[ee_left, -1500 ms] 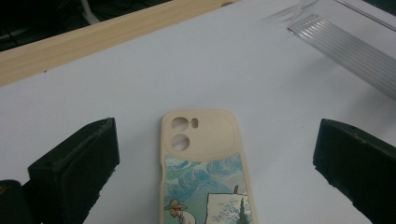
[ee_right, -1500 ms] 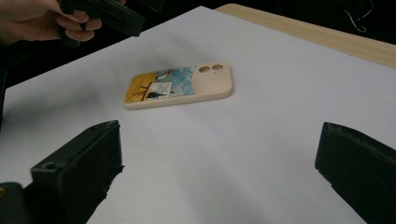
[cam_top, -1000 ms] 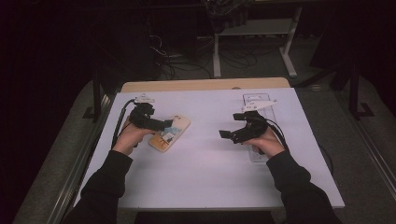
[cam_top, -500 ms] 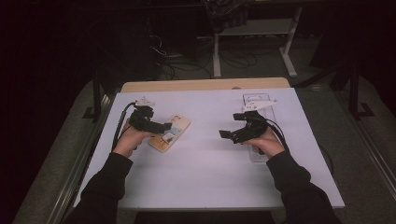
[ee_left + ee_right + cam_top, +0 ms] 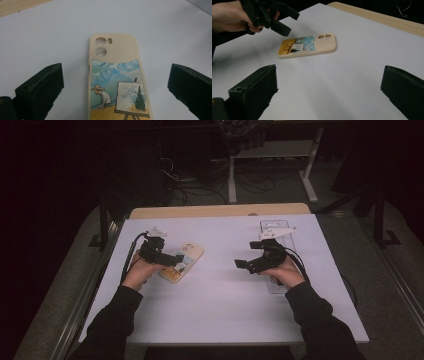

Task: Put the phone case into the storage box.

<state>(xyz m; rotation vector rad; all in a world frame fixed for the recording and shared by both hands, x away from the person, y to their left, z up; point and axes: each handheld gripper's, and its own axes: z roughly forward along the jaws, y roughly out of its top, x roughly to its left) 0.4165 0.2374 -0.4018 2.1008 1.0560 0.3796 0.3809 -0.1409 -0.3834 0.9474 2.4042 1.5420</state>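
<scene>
A cream phone case (image 5: 187,257) with a painted scene of a painter, an easel and a blue sky lies flat on the white table (image 5: 215,310), left of centre, printed side up. My left gripper (image 5: 175,260) hovers over its near end, open. In the left gripper view the case (image 5: 115,75) lies between the two spread jaws, apart from both, with my left gripper (image 5: 116,82) open around it. My right gripper (image 5: 247,255) is held open to the right, pointing at the case (image 5: 308,46) from a distance. The right gripper (image 5: 329,75) has nothing between its jaws.
A clear plastic piece (image 5: 274,227) lies on the table under and behind the right hand. The left hand and its gripper (image 5: 270,16) show at the upper left of the right gripper view. A wooden strip (image 5: 220,211) edges the far side. Dark floor with cables and stands lies beyond.
The left hand has shifted slightly over the near end of the case. The case and the right gripper have stayed where they were.
</scene>
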